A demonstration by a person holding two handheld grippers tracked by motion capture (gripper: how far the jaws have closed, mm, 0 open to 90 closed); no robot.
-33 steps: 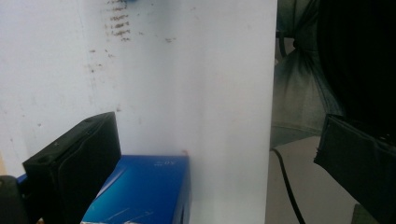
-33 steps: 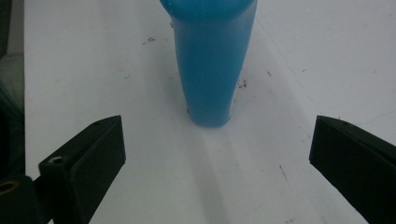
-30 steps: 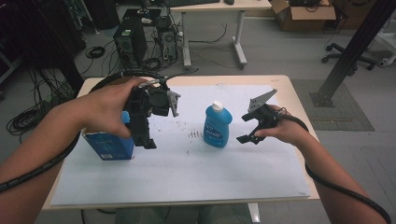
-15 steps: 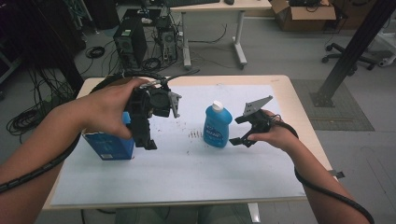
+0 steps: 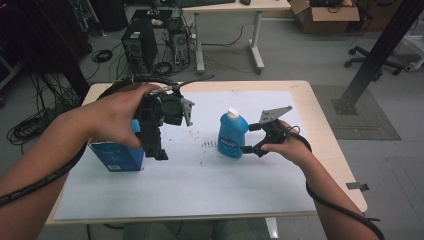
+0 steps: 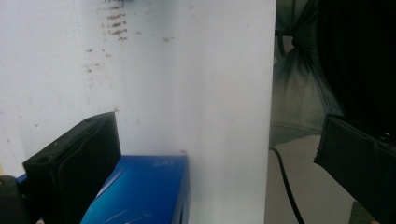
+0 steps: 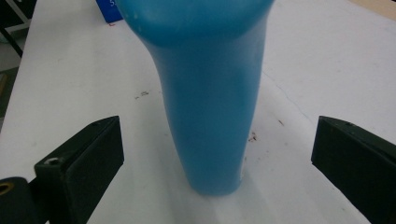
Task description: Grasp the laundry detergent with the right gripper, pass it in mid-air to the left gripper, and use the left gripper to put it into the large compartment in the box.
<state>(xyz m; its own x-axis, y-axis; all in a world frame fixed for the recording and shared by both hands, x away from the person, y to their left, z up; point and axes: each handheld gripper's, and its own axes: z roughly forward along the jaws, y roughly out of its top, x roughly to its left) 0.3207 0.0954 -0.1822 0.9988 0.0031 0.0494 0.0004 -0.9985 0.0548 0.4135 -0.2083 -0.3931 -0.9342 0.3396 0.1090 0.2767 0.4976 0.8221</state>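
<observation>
A blue dish-soap bottle [image 5: 232, 135] with a white cap stands upright near the middle of the white-covered table [image 5: 210, 195]. My right gripper [image 5: 248, 138] is open just to its right. In the right gripper view the bottle [image 7: 210, 102] stands between the two wide-apart jaws, touching neither. A blue box [image 5: 117, 156] stands at the table's left. My left gripper [image 5: 156, 151] points down over the box's right end and is open. The left gripper view has the box [image 6: 140, 191] low in frame, right beside one jaw, with the other jaw far off beyond the table edge.
Dark smudges [image 5: 207, 145] mark the sheet between box and bottle. Behind the table, computer towers [image 5: 135, 47] and cables sit on the floor beside a desk. A black post [image 5: 370, 65] stands at the right. The sheet's front half is bare.
My right gripper has moved left, bringing its open jaws up to the bottle. The left gripper has hardly moved over the box.
</observation>
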